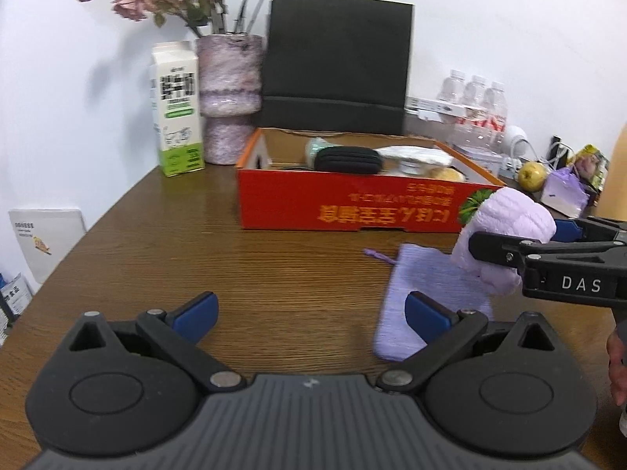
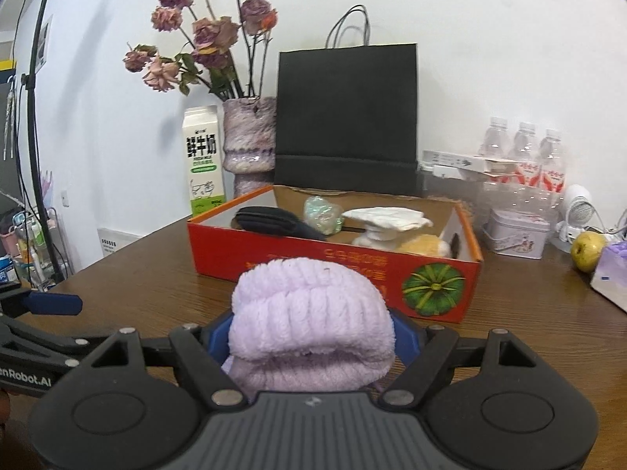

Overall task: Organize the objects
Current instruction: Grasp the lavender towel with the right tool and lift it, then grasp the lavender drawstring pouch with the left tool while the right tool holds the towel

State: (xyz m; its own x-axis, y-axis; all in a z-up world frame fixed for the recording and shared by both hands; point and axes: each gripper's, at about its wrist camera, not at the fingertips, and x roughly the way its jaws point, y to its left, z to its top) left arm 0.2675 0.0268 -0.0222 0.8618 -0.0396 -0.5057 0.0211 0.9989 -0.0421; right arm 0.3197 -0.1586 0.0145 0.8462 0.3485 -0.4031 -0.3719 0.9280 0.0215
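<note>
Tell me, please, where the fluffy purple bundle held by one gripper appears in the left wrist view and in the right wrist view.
Left wrist view: the fluffy purple bundle is at the right edge, clamped in the right gripper, above a flat purple cloth.
Right wrist view: the bundle fills the lower centre, between that gripper's blue pads.
Shared landmark: the red cardboard box just behind it in both views.

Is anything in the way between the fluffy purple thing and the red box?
Nothing visible blocks it. The right gripper holds the fluffy purple roll just in front of the red box, with only bare table between them. It only has to clear the box's front wall. Inside, there is free floor between the black pouch and the white item.
</note>
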